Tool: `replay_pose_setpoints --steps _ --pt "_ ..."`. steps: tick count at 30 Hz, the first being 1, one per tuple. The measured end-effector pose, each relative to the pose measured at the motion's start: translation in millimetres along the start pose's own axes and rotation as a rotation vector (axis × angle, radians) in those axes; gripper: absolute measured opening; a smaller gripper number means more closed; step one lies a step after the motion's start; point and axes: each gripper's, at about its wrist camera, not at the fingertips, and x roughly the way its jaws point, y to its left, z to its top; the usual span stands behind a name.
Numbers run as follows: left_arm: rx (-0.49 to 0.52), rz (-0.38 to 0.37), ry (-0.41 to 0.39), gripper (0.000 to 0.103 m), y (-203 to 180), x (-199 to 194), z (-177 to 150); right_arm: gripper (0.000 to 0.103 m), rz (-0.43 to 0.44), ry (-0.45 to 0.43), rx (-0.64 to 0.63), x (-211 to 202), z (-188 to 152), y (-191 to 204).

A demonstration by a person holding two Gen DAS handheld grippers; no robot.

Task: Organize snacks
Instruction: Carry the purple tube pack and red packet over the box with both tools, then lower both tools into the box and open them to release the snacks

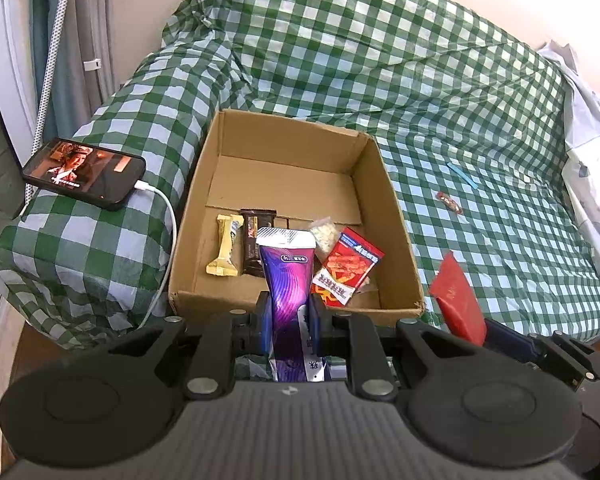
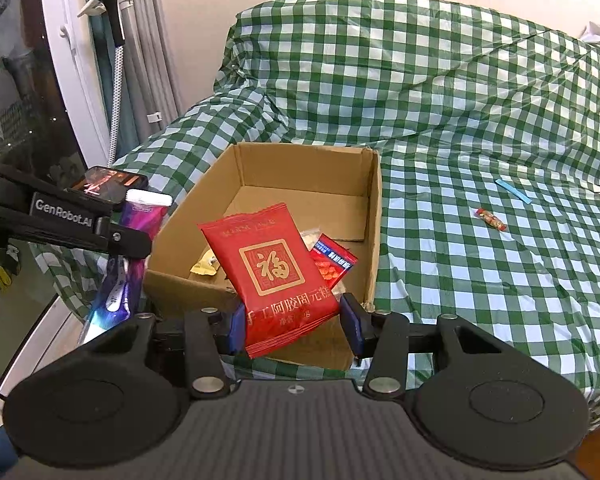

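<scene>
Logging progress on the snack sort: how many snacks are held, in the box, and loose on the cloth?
Held: 2, purple pack, red pack
In box: 4, yellow bar, brown bar, clear bag, red box
On cloth: 1, candy
Total: 7
</scene>
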Motion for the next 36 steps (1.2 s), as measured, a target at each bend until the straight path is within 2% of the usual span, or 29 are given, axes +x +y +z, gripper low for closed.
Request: replay_pose_setpoints --steps 18,28,36 --pt "-0.04 -0.028 -0.031 0.02 12 26 49 0.05 -0.014 0.004 -0.012 40 26 5" --pt "-0.021 -0.002 -0.034 0.02 16 72 88 0.05 -0.028 0.042 -0.012 87 47 -1" --pt "-0.021 0.02 0.008 0.02 21 123 111 0.05 -0.035 0.088 0.021 131 59 -13"
